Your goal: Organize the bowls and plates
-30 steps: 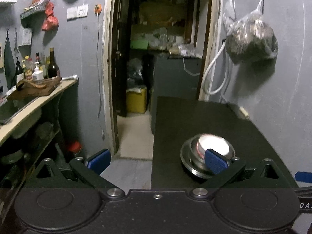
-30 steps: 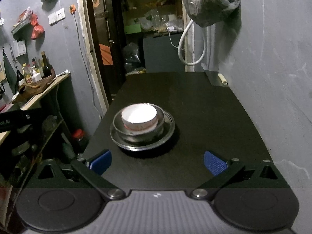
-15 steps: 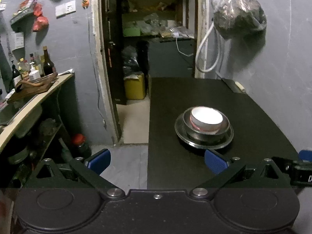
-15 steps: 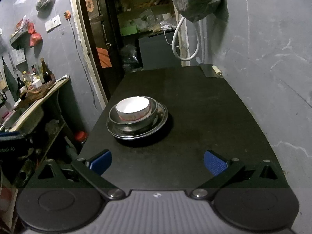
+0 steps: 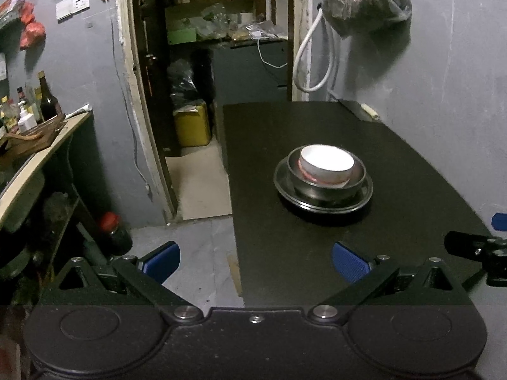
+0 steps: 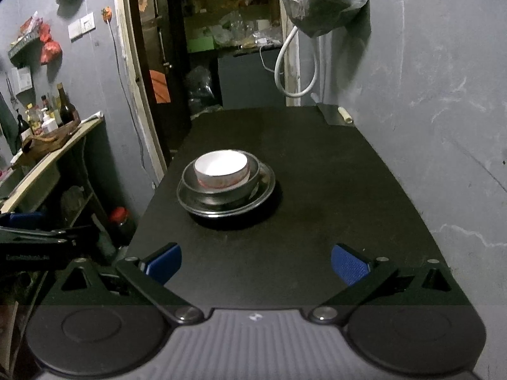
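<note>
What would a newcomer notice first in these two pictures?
The bright white bowl draws the eye: it sits inside a steel bowl on a steel plate, left of centre on the black table. Above, a bulging plastic bag hangs on the grey wall. Both grippers are open and empty.

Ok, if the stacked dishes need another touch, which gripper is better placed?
Probably the right gripper: it is open over the black table with the stack nearly ahead. The left gripper, also open, hangs partly off the table's edge, with the white bowl off to its right.
</note>
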`<state>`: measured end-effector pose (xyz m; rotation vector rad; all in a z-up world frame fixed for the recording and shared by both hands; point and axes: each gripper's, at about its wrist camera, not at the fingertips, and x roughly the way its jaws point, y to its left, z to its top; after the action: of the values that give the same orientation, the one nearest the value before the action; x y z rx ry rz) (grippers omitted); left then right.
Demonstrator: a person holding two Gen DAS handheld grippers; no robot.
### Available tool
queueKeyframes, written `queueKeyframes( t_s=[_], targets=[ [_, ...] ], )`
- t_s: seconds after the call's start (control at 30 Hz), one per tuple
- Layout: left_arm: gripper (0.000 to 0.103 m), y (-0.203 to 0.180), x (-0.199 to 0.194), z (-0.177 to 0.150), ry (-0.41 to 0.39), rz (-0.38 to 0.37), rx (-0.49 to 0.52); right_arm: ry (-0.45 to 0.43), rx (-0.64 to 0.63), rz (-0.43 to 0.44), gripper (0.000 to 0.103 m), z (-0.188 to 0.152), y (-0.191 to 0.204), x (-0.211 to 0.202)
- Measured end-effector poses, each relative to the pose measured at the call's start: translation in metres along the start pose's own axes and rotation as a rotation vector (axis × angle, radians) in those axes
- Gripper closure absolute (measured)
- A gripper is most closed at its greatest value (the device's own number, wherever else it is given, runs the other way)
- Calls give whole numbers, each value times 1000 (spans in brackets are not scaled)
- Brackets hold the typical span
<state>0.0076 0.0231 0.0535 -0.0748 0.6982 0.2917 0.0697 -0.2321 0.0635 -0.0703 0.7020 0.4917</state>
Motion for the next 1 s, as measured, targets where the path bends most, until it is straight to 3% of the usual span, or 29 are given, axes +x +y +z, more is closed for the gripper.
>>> queueKeyframes(
  t_s=[0.37,0.7,1.0],
  targets=[
    [1,15,10,-3,-12,-55,50,-12,4,-17,0,-5,18,2],
    [1,29,26,-5,52,-53,71,44,34,-21,0,-11,27,19],
    [1,40,34,-21,92,-96,77,75,46,-43,0,-27,38,24]
  ],
)
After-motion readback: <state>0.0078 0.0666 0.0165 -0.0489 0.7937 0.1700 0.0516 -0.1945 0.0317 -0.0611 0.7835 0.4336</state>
